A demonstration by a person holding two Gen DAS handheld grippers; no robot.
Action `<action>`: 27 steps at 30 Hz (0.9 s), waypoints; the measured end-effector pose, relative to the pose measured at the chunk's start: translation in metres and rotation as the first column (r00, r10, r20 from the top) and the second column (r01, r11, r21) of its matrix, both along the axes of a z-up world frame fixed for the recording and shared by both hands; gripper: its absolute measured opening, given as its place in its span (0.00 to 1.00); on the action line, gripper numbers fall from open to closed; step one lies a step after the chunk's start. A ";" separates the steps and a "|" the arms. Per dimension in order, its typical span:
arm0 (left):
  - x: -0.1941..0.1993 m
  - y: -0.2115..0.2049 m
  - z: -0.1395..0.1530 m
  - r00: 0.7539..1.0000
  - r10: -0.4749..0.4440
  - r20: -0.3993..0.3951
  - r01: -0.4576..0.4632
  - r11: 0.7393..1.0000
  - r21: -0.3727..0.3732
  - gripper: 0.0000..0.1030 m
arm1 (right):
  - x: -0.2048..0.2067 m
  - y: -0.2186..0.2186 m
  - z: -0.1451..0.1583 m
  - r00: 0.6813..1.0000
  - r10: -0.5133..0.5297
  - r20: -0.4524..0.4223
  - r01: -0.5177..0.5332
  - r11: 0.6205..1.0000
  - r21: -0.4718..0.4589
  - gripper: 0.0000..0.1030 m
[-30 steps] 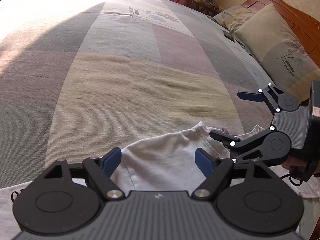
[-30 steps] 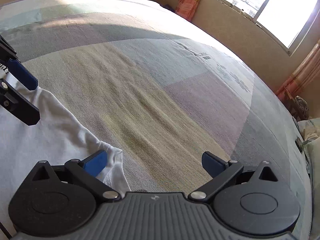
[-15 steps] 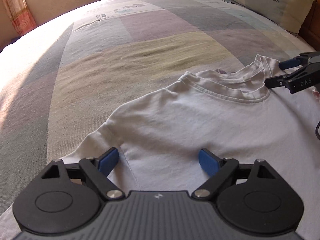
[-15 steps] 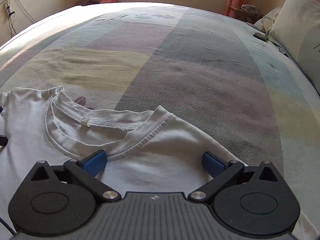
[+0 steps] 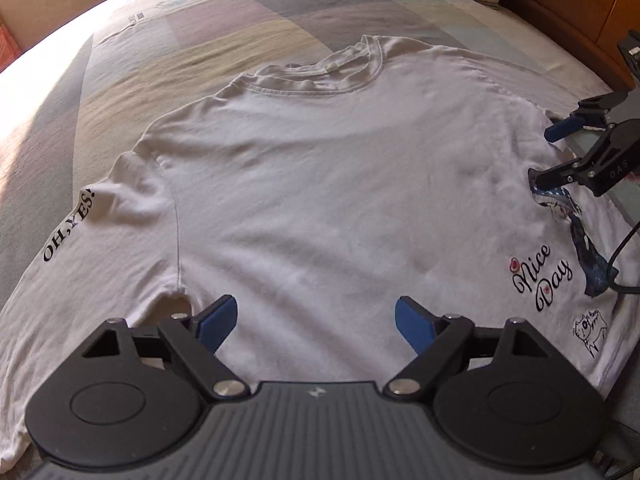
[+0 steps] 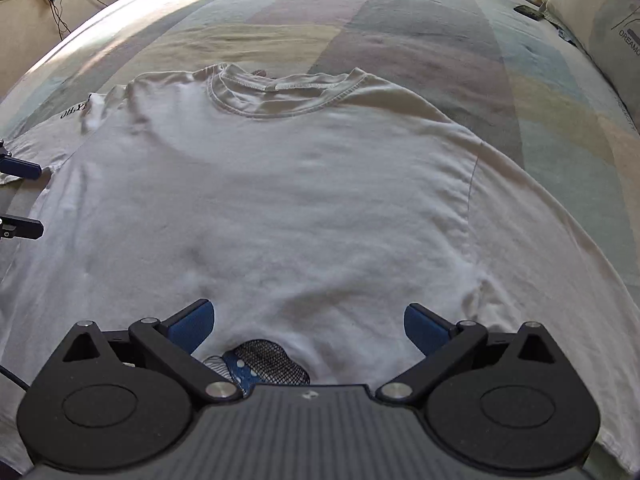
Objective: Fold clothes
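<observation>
We see the white T-shirt spread flat on the patchwork bedspread, neckline away from us, with our left gripper and right gripper both spread wide above its lower half, nothing caught between the blue pads

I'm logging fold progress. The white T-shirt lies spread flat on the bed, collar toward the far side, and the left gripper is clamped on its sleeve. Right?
Not quite. The white T-shirt does lie spread flat on the bed, collar toward the far side, but the left gripper is clamped on nothing: the left wrist view shows its jaws wide apart above the shirt body, nothing pinched between them.
</observation>
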State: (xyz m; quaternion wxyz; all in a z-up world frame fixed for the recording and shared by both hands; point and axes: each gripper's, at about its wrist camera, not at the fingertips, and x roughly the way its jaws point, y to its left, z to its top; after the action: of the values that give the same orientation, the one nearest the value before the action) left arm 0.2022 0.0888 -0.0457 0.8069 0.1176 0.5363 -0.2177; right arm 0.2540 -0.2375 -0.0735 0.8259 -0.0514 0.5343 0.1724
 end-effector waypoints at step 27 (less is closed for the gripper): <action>-0.043 -0.012 -0.029 0.998 -0.014 0.055 0.014 1.000 0.008 0.98 | -0.053 0.007 -0.023 0.992 -0.005 0.123 0.010 0.999 -0.040 1.00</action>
State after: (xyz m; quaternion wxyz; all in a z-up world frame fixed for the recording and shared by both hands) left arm 0.1589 0.0771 -0.0743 0.8195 0.1304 0.5137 -0.2178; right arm 0.2007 -0.2304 -0.0968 0.8568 -0.0768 0.4859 0.1548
